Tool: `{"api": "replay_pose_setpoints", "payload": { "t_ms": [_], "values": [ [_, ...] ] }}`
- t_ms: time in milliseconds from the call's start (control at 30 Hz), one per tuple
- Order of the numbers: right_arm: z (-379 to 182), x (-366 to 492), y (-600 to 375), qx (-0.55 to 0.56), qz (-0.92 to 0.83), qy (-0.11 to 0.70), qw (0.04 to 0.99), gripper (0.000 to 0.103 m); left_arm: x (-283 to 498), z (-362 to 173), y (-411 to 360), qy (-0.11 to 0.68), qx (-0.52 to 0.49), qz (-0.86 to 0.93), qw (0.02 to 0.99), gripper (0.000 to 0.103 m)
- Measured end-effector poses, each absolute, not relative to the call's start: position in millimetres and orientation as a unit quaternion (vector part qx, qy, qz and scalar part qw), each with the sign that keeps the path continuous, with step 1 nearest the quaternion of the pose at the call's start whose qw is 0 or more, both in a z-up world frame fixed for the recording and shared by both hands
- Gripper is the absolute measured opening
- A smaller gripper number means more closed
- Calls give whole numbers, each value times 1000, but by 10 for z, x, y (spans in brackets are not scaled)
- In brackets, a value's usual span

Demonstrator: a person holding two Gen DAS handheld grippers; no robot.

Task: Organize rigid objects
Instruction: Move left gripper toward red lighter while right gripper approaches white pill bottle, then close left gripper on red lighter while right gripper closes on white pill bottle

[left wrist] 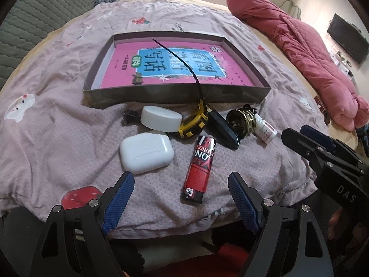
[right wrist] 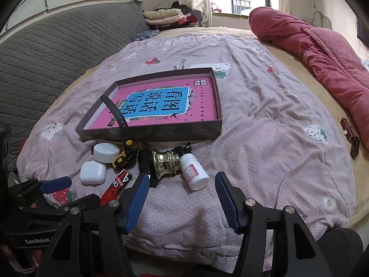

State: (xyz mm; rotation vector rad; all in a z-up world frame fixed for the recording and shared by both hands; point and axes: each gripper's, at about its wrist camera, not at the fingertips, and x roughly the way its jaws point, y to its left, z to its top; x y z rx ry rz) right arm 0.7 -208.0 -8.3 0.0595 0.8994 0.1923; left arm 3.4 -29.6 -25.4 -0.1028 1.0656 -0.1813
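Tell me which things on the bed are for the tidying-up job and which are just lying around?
For the job: shallow box, white earbud case, white tub, red lighter, yellow watch, black strip, gold piece, small white bottle.

Just lying about: red quilt, folded clothes, grey headboard.

Both tools share one build: black angular frames with round silver screws at the joints and blue ribbed pads lining the fingers (left wrist: 120, 198). The right gripper (left wrist: 306, 136) carries pale "DAS" lettering on its black body; the left gripper (right wrist: 57, 191) bears white "GenRobot" lettering.
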Motion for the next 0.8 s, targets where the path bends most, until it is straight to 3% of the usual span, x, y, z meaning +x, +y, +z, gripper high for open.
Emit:
{"api": "replay_pose_setpoints", "payload": {
  "t_ms": [433,600,800],
  "values": [
    [-196,78,-2149,39,103,456,883,59,84,-362,-473,518,-41,-109,847,82],
    [-209,105,-2166,36,102,457,883,59,157,-431,-472,528,-50,-118,839,61],
    [-254,166,-2193,36,105,463,879,59,264,-537,-520,538,-55,-123,832,49]
  ]
}}
